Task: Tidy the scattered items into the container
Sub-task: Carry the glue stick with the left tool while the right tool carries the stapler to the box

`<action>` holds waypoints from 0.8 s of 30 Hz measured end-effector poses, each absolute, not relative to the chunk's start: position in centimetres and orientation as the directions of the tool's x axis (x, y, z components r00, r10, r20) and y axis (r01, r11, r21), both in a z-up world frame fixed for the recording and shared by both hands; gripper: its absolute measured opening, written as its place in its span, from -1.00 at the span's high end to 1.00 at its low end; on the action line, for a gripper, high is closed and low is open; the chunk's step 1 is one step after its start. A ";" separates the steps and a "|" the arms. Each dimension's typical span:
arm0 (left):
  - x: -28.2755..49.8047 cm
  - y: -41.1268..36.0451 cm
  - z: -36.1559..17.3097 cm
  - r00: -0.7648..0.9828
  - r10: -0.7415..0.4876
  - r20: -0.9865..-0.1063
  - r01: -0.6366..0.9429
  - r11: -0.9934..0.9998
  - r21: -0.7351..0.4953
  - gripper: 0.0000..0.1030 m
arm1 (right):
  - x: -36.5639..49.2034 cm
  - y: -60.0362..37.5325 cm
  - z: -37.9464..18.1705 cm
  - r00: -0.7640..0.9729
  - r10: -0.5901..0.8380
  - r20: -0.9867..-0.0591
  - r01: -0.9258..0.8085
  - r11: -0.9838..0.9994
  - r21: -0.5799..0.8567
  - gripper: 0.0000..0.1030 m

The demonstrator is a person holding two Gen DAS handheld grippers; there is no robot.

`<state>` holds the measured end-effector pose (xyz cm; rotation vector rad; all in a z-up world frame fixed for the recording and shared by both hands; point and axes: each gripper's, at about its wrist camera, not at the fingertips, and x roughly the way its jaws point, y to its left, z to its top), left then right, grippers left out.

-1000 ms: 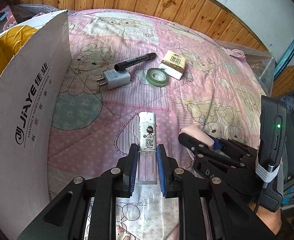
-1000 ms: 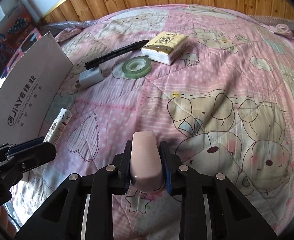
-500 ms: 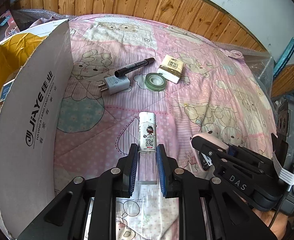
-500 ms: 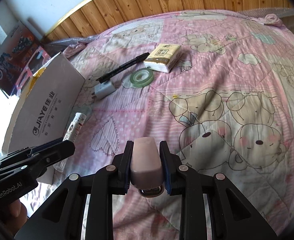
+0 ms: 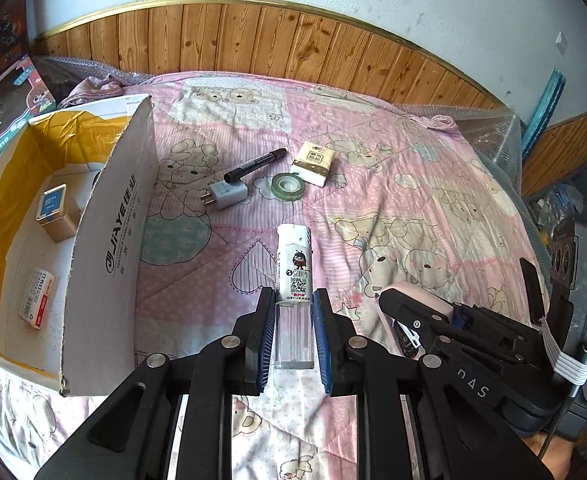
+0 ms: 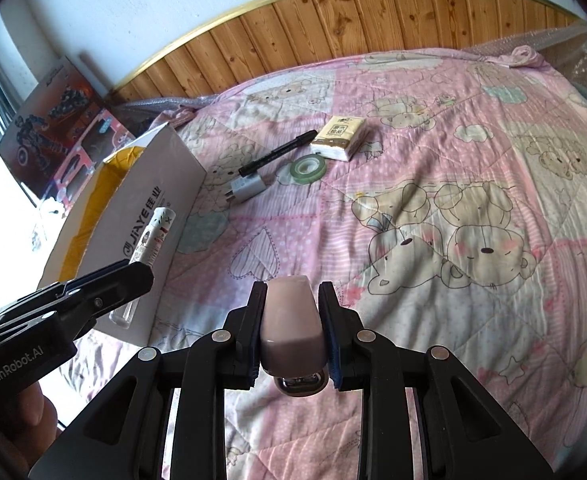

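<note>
- Scattered items remain on the bed's quilt [image 5: 413, 208]: a black marker [image 5: 255, 165], a white plug adapter [image 5: 226, 195], a roll of green tape [image 5: 288, 186] and a tissue pack [image 5: 314, 161] lie near each other, apart from the cardboard box [image 5: 111, 236].
- Left gripper [image 5: 293, 334] – its jaws are clamped on a white-labelled clear tube [image 5: 294, 280], raised just beside the box's printed wall.
- Right gripper [image 6: 293, 336] – jaws closed on a pink stapler [image 6: 291, 322], held above the quilt and further from the box.
- Box contents (seen from the left wrist): a small gold tin [image 5: 55, 216] and a flat packet [image 5: 37, 298], with bare floor between them.
- To do this step well, I judge each load should clear the tall wall before release; take the tube over first, then the stapler, so the two grippers do not crowd one opening.
- Lower each piece onto bare floor rather than dropping it on the tin.
</note>
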<state>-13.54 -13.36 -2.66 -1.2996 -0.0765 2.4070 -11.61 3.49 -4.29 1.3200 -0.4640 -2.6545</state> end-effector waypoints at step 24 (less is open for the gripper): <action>-6.2 -16.9 1.9 -0.560 0.425 -0.711 -0.358 -0.898 -0.256 0.61 | -4.3 -0.6 1.6 -0.693 -0.272 -0.668 0.054 -0.943 0.329 0.48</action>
